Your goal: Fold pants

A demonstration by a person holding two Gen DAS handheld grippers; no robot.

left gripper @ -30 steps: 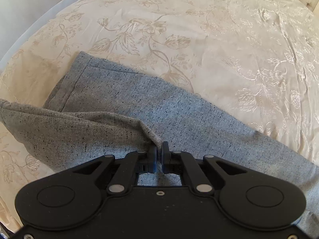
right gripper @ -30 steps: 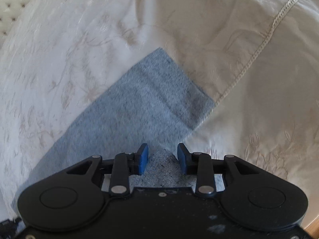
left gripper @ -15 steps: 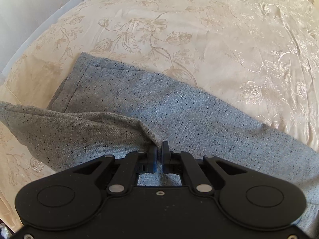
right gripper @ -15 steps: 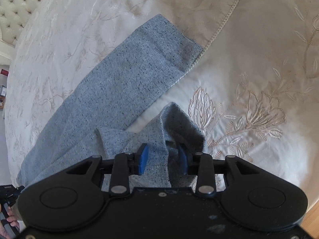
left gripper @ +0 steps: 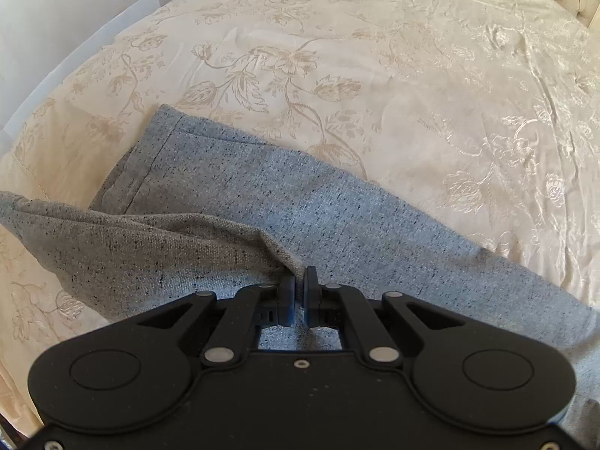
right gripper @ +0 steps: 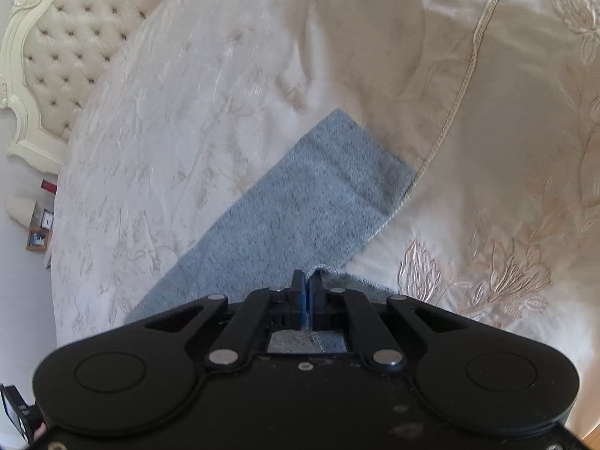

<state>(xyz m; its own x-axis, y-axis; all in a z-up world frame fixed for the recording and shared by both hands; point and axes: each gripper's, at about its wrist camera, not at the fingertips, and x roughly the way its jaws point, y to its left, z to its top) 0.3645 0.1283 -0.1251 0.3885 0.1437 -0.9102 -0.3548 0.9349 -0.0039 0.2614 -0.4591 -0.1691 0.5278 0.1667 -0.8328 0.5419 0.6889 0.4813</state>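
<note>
Because each gripper pinches only a thin edge of the grey pants (left gripper: 262, 202), the likeliest failure from here is the cloth sliding out of one pair of jaws as the fold is carried across. The knit looks soft and heavy, and a long stretch of it lies on the bedspread (left gripper: 412, 75), so its drag could tug the pinched edge free. A second risk is that the two hands travel unevenly: the lifted leg would then land skewed on the leg below, and the hems would not meet. A third is that the cloth bunches near the jaws, leaving a ridge in the fold rather than a flat crease.

The left gripper (left gripper: 299, 288) is closed on a fold of the pants, with the cloth rising to its tips from the left in a raised, tented flap. Beyond that flap the lower leg lies flat on the bedspread, its hemmed end up and to the left of the gripper, the rest running off to the lower right.

The right gripper (right gripper: 307, 292) has just been closing and now has its jaws pressed together on an edge of grey cloth, which shows just at and behind its tips. Ahead of it, the other leg stretches away flat to its hem beside a corded seam (right gripper: 442, 138) of the bedspread
</note>
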